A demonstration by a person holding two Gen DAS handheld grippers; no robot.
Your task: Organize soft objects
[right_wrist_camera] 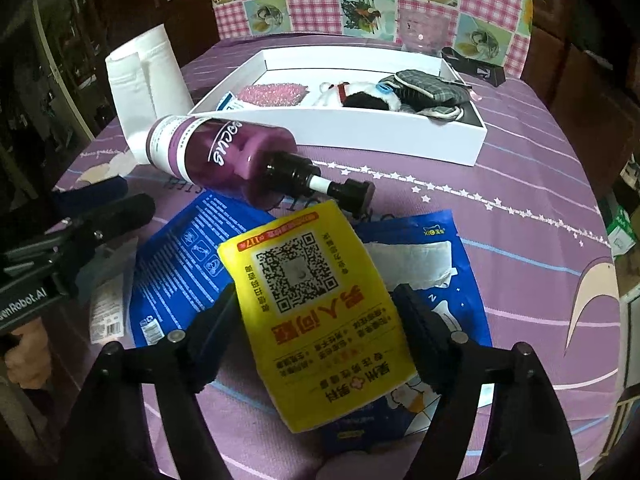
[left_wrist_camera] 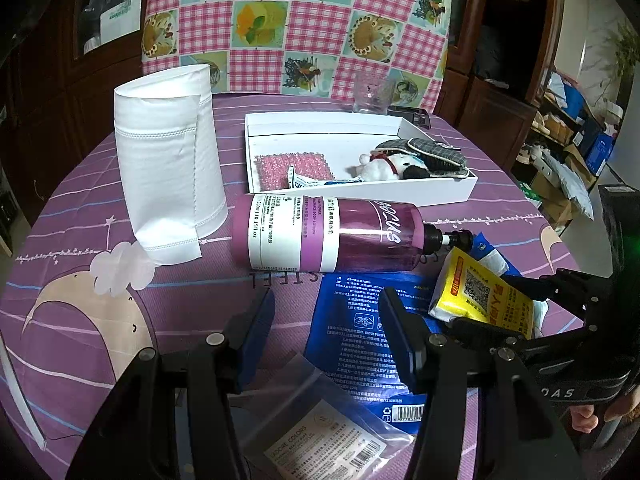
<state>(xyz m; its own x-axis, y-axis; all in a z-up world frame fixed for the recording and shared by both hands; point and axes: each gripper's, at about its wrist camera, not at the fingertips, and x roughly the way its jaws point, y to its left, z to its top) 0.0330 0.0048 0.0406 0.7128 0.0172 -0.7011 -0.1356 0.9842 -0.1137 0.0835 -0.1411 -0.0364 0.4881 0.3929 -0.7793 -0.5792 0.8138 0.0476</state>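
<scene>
My right gripper [right_wrist_camera: 316, 312] is shut on a yellow tissue pack [right_wrist_camera: 320, 312] with a QR code and holds it above a blue pouch [right_wrist_camera: 440, 304]; the pack also shows in the left wrist view [left_wrist_camera: 480, 292]. My left gripper [left_wrist_camera: 326, 316] is open and empty, low over the blue pouch [left_wrist_camera: 360, 304]. A white box [left_wrist_camera: 452, 196] at the back holds a pink sponge [left_wrist_camera: 294, 168], a plush dog [left_wrist_camera: 384, 166] and a grey checked pouch [left_wrist_camera: 428, 152]. The box also shows in the right wrist view [right_wrist_camera: 360, 128].
A purple lotion bottle [left_wrist_camera: 332, 232] lies on its side in front of the box. A white paper roll [left_wrist_camera: 168, 168] stands at the left. A clear zip bag [left_wrist_camera: 320, 432] lies near me. A glass cup [left_wrist_camera: 372, 92] stands behind the box.
</scene>
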